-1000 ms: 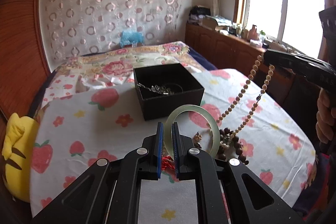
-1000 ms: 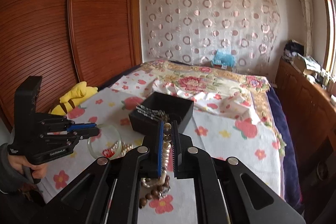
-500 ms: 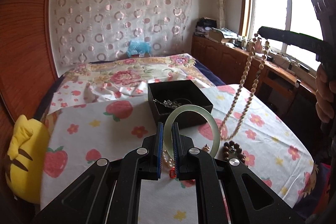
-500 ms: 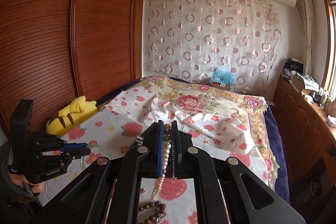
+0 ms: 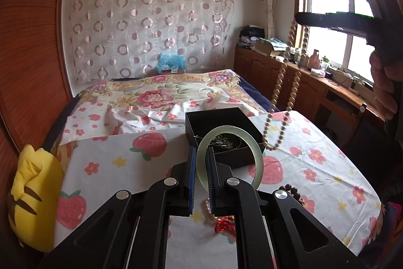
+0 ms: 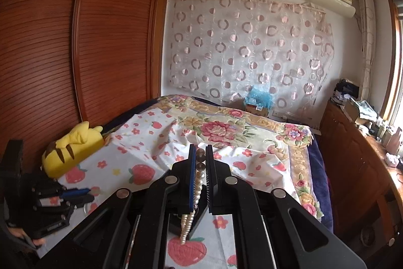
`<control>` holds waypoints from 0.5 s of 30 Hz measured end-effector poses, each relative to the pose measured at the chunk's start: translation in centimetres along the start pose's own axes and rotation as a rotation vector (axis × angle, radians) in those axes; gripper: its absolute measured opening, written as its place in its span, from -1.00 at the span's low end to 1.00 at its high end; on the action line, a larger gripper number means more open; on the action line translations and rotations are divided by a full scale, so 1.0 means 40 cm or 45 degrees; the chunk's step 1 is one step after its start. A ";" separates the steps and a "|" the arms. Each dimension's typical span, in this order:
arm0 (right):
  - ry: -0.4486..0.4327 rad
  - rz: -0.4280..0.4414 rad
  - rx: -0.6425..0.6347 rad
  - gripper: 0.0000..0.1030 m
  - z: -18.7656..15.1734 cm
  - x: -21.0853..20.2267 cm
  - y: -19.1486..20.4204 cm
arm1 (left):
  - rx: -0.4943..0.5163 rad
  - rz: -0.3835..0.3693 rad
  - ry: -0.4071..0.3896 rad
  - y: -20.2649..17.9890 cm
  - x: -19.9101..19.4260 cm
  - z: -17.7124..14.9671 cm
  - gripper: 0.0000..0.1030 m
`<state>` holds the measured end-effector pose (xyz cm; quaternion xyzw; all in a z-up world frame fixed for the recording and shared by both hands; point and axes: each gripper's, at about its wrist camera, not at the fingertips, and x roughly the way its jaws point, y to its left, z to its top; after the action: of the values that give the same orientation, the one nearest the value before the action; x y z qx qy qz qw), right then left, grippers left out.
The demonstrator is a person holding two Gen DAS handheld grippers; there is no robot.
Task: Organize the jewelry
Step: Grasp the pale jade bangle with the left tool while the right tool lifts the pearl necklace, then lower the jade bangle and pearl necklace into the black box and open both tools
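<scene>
A bed under a strawberry-print sheet is carrying everything, with a yellow plush toy lying at its left edge. A black open box is sitting on the sheet, holding a silvery chain. The left gripper is clamping a pale green jade bangle upright in front of the box. The right gripper is pinching a pearl bead necklace, which is dangling beside the box. A dark wooden bead bracelet is lying nearby.

L wrist: close, faces bed | R wrist: same bed, curtain
</scene>
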<state>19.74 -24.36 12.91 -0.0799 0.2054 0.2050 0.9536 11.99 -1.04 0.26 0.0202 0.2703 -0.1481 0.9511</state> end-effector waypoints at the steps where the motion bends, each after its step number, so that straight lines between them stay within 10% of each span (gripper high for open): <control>1: -0.002 0.004 0.006 -0.84 0.006 0.005 0.000 | 0.002 -0.001 0.003 0.000 0.004 0.002 -0.86; 15: 0.080 0.045 0.000 -0.84 -0.017 0.131 -0.013 | -0.004 -0.009 0.016 0.012 0.060 0.026 -0.86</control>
<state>24.07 -23.10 10.13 -0.0825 0.2368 0.2191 0.9429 14.57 -1.36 -0.12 0.0187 0.2766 -0.1508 0.9489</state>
